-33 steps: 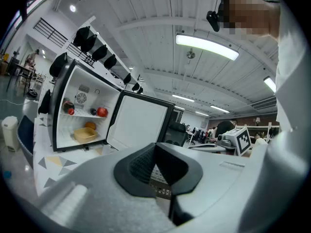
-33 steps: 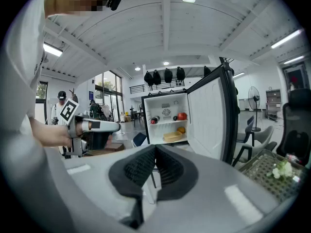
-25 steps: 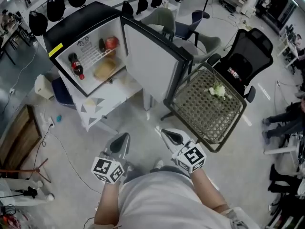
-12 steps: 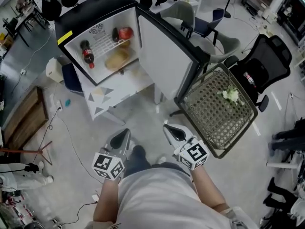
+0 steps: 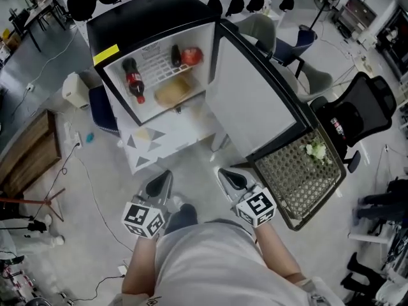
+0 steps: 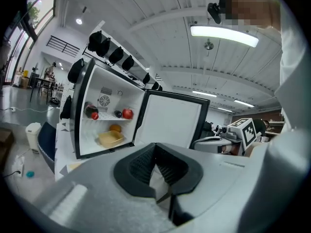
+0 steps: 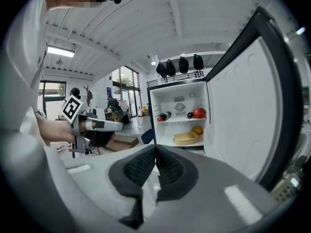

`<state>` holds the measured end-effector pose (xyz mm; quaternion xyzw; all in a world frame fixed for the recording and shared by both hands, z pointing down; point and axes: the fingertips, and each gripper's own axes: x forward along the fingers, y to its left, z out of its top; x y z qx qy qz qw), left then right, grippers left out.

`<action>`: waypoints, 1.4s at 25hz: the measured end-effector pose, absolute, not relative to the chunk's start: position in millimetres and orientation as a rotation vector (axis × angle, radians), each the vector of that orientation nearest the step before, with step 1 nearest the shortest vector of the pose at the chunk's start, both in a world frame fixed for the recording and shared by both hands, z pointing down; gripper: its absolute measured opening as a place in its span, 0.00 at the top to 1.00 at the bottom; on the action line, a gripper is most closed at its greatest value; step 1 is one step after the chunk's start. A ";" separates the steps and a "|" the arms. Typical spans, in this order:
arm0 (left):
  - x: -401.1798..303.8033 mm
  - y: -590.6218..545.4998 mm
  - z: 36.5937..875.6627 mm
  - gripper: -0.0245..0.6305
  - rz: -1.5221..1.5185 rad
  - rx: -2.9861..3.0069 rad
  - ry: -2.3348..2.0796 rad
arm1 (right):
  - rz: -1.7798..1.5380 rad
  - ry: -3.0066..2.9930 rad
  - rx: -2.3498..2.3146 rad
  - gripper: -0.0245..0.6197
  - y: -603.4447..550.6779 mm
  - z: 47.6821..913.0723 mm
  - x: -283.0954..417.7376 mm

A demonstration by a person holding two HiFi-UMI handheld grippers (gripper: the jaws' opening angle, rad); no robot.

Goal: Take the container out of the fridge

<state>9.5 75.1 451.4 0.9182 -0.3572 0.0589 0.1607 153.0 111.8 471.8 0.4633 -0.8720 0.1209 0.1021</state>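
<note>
A small black fridge (image 5: pixel 137 11) stands open on a white stand ahead of me. A tan container (image 5: pixel 173 92) rests on its lower shelf, also seen in the left gripper view (image 6: pixel 111 139) and in the right gripper view (image 7: pixel 185 138). An orange (image 6: pixel 115 127) lies behind it. On the upper shelf are a cola bottle (image 5: pixel 134 81), a dark item and a red fruit (image 5: pixel 192 56). My left gripper (image 5: pixel 160 185) and right gripper (image 5: pixel 231 180) are held low in front of my body, well short of the fridge. Both are shut and hold nothing.
The fridge door (image 5: pixel 255 107) swings out to the right. Below it stands a mesh-seated chair (image 5: pixel 299 177) with a pale green bundle (image 5: pixel 315 150). A black office chair (image 5: pixel 357 110) is behind. A white bin (image 5: pixel 76 89), wooden board (image 5: pixel 25 152) and floor cables lie left.
The fridge has drawn nearer and shifted right in the head view as I step toward it. Both grippers stay shut in the same low position.
</note>
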 end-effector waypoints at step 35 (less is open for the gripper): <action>-165.0 -91.6 473.5 0.95 0.142 2.270 -1.524 | 0.276 -2.514 0.972 0.96 -186.3 538.2 28.9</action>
